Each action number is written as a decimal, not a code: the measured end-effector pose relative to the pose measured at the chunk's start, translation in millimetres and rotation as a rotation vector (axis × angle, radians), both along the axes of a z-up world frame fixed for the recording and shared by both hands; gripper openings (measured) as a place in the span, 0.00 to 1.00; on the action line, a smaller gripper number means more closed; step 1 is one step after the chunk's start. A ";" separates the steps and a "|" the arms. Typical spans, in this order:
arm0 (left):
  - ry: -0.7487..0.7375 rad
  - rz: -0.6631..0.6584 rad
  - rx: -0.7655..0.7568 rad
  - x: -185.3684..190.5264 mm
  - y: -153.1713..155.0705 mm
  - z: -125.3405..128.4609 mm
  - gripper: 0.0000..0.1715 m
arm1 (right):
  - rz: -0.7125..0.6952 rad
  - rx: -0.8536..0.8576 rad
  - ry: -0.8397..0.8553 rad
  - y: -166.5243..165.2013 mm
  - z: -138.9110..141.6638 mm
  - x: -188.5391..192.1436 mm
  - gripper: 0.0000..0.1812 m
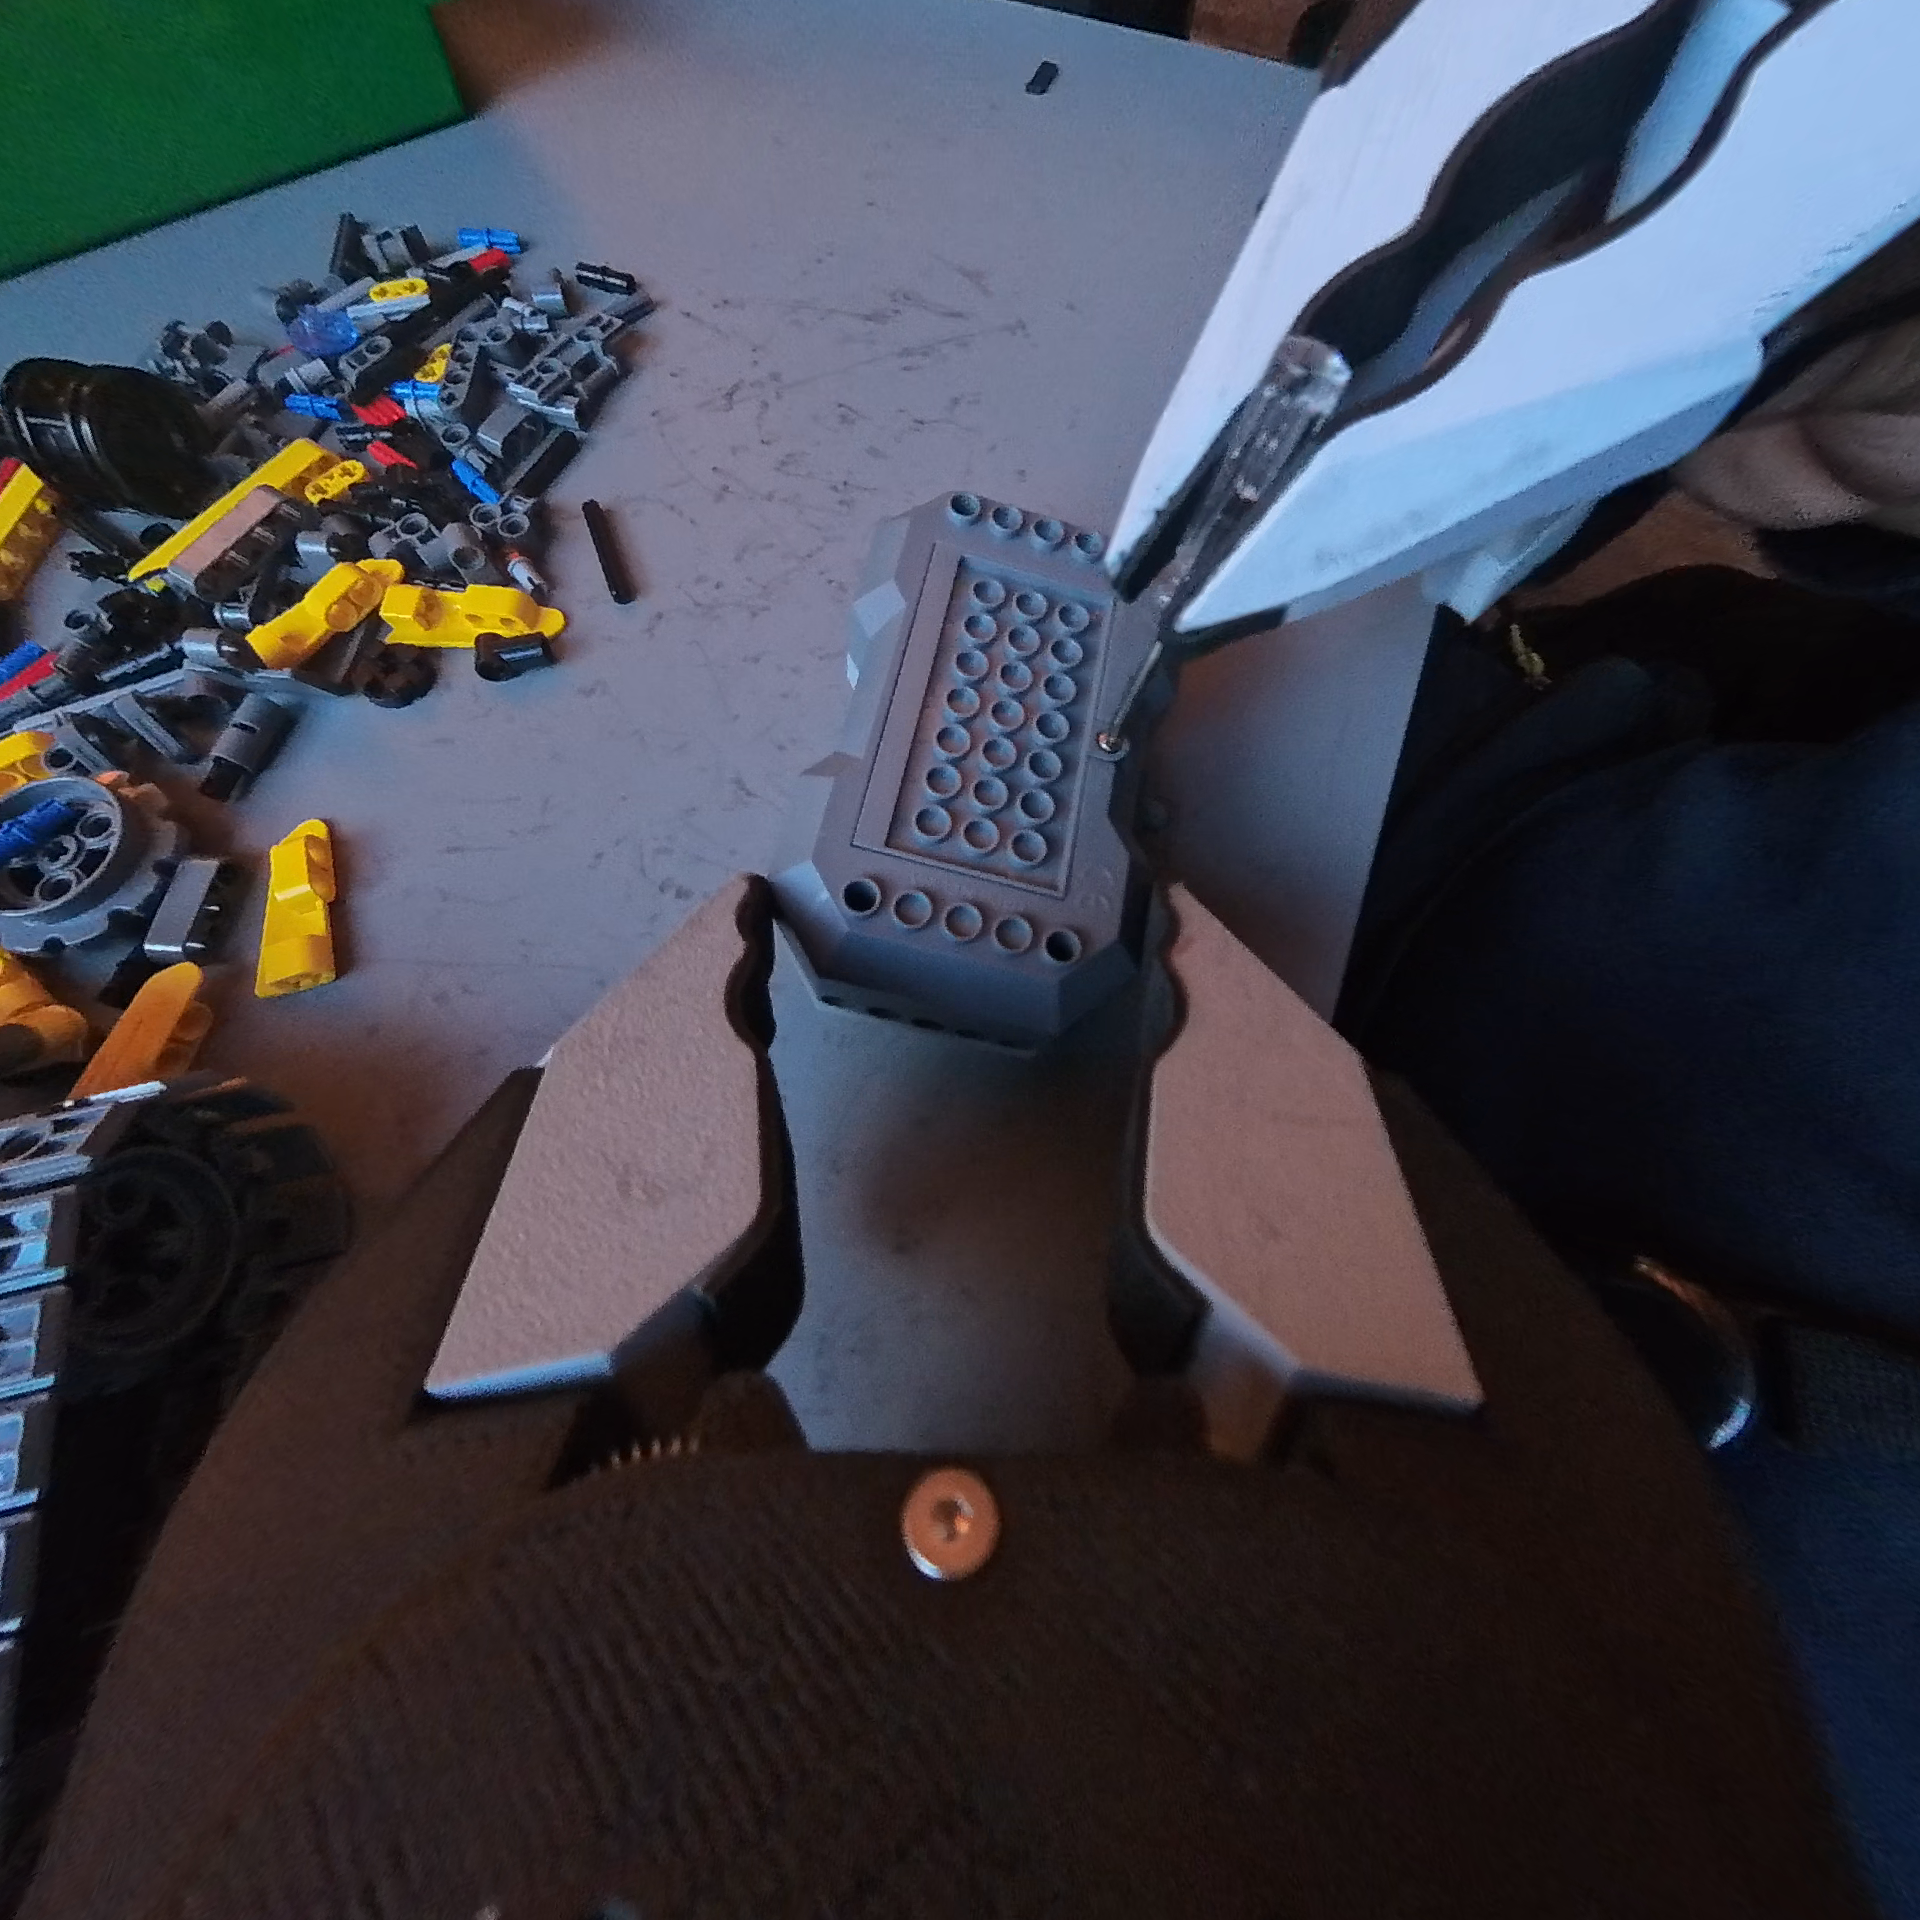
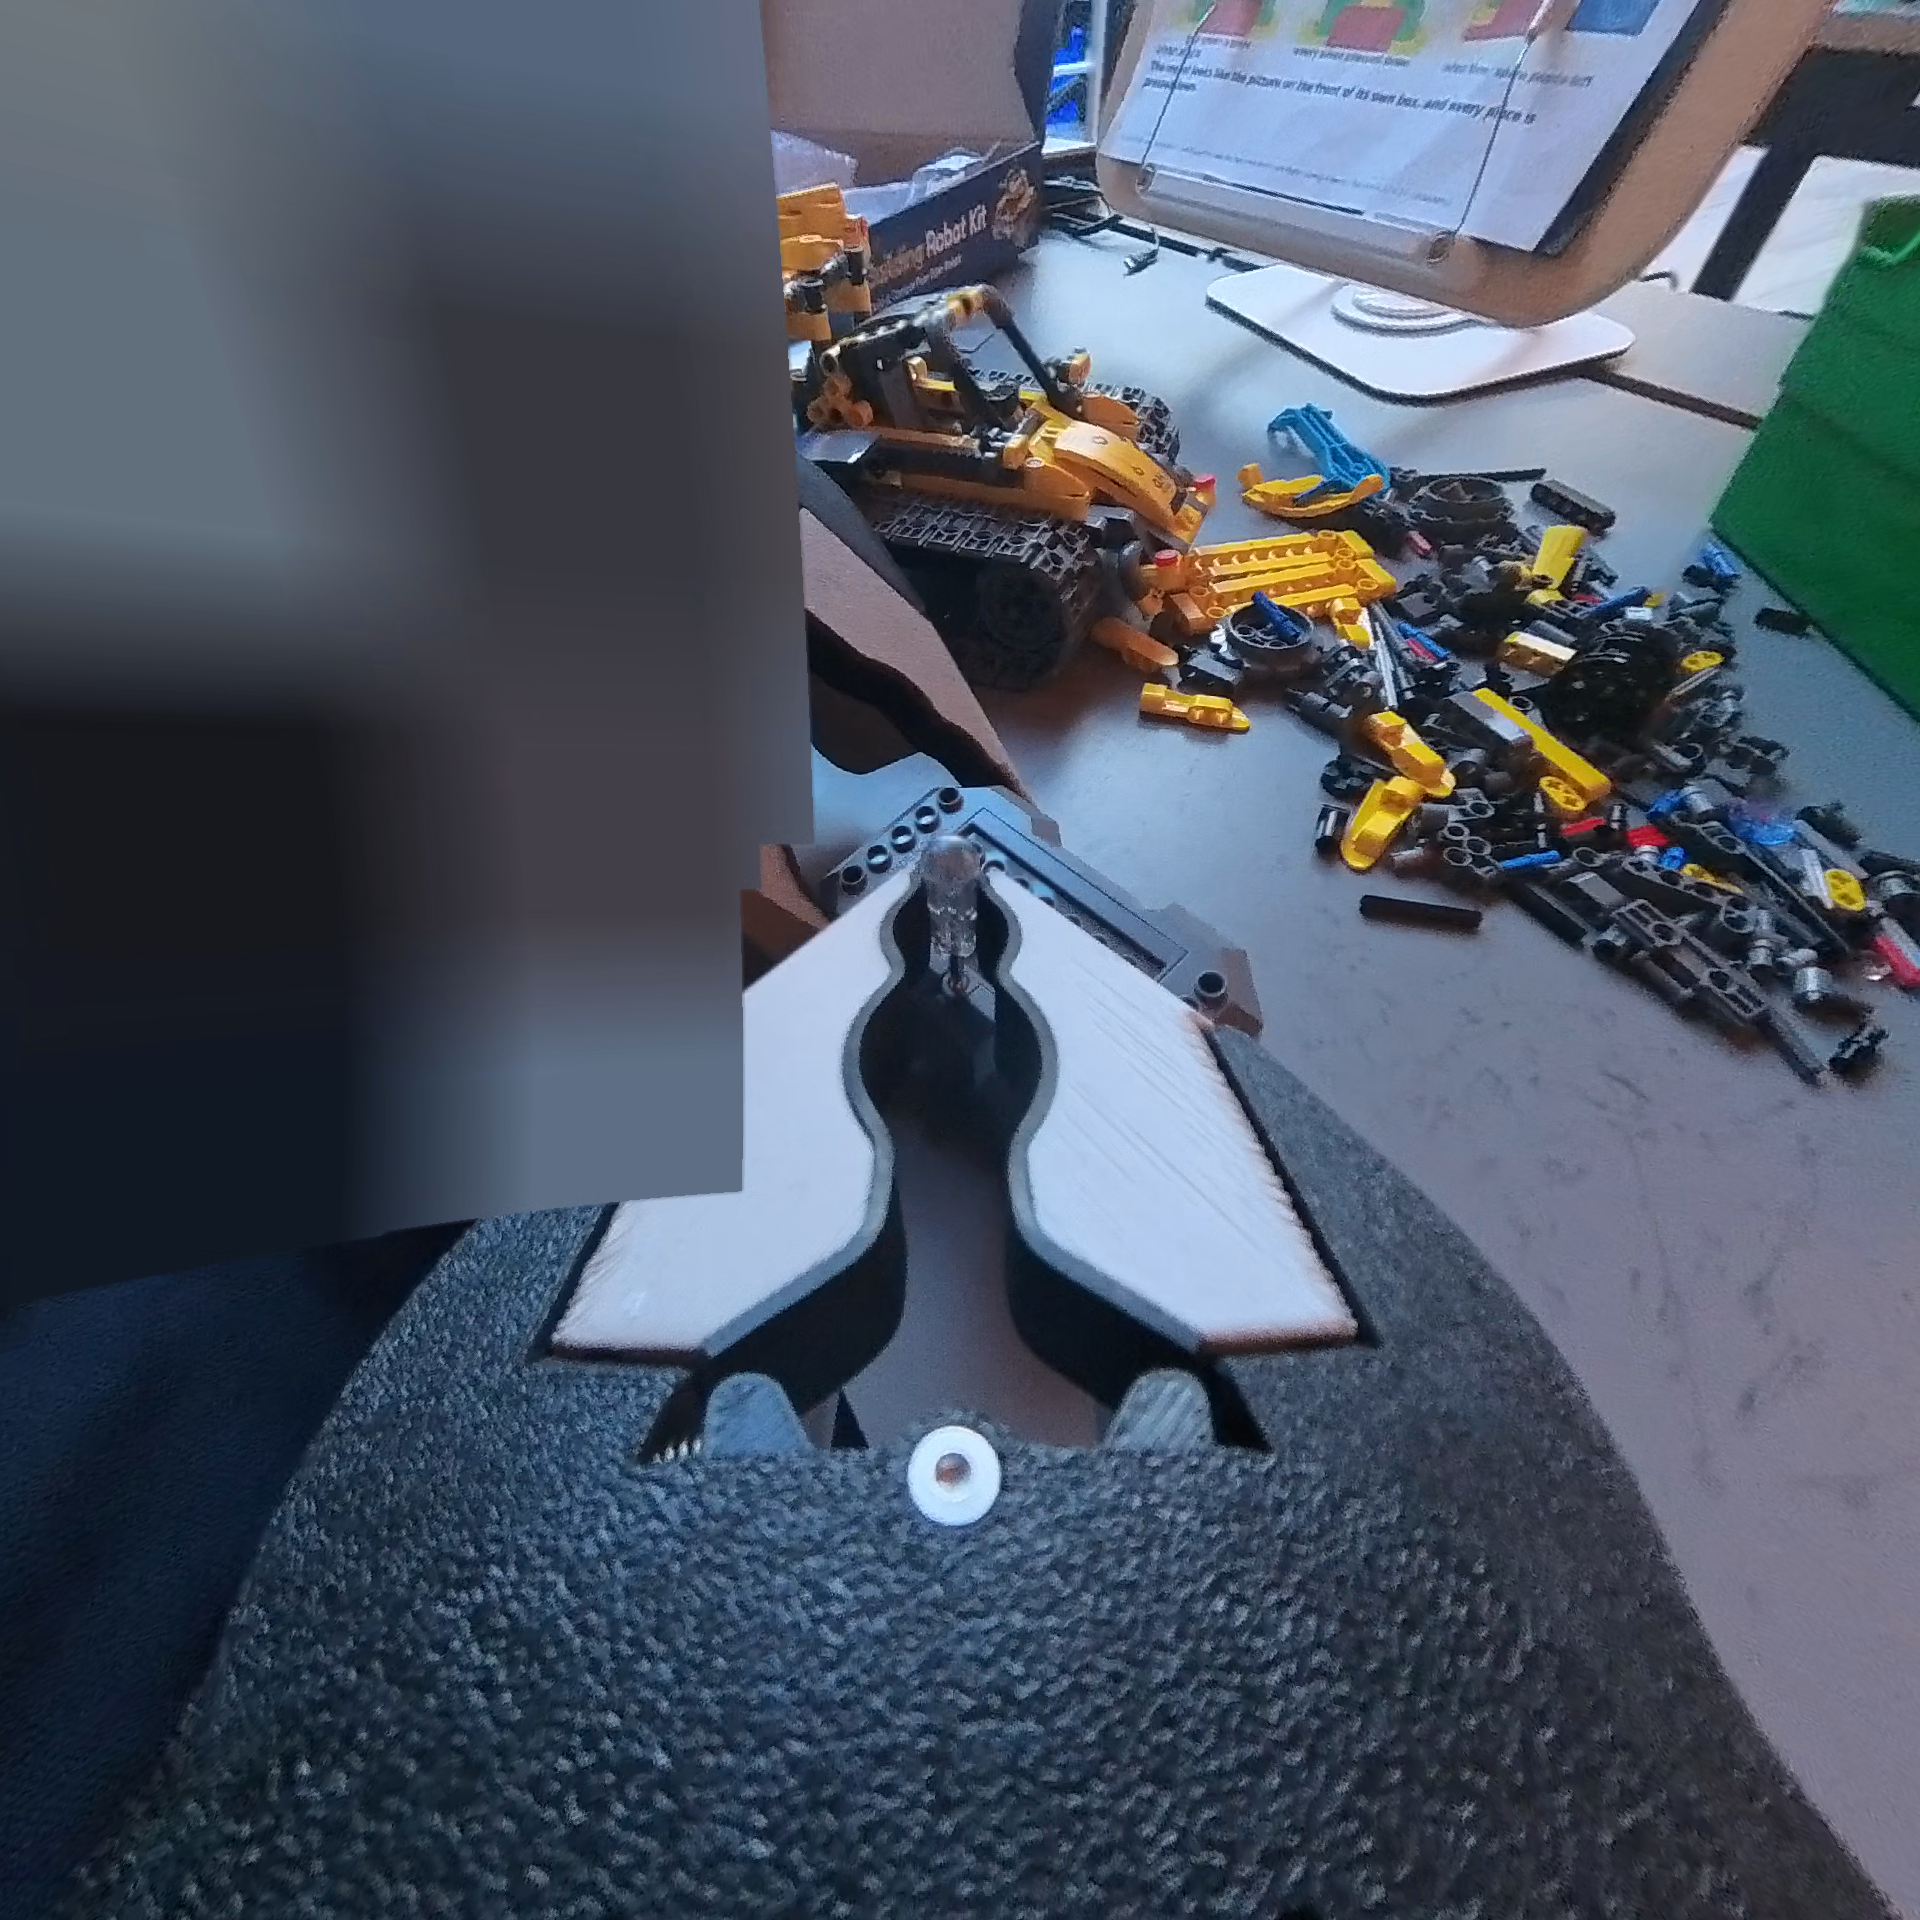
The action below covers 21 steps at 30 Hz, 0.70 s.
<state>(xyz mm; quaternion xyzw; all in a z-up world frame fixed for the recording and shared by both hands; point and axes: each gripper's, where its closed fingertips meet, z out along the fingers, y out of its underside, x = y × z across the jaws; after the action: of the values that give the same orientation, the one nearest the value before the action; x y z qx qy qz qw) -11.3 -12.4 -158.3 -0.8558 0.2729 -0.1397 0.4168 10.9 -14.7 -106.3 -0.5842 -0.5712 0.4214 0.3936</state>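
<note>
My left gripper is shut on a grey studded box, gripping its near end and holding it tilted over the grey table. My right gripper comes in from the upper right, shut on a small screwdriver with a clear handle. The screwdriver's tip rests on a small screw at the box's right edge. In the right wrist view my right gripper pinches the screwdriver at its fingertips, with the box just beyond them.
A pile of loose yellow, black, grey and blue pieces lies left of the box and also shows in the right wrist view. A yellow tracked vehicle model, a screen on a stand and a green bin stand behind. A person's dark clothing lies past the table edge. Left tips to right tips: about 6 centimeters.
</note>
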 end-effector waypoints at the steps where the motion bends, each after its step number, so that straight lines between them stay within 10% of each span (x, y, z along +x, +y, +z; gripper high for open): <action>1: 0.002 0.001 0.002 0.0 0.1 0.0 0.40 | -0.002 0.021 -0.005 -0.1 -0.2 0.7 0.04; 21: -0.014 -0.009 -0.010 2.2 -0.9 0.0 0.40 | 0.244 -0.042 -0.065 -1.6 -1.2 1.1 0.04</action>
<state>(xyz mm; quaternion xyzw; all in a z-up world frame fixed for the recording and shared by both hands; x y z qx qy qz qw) -9.1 -13.3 -158.3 -0.8555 0.2729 -0.1490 0.4140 12.0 -16.3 -107.5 -0.5316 -0.6416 0.4590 0.3084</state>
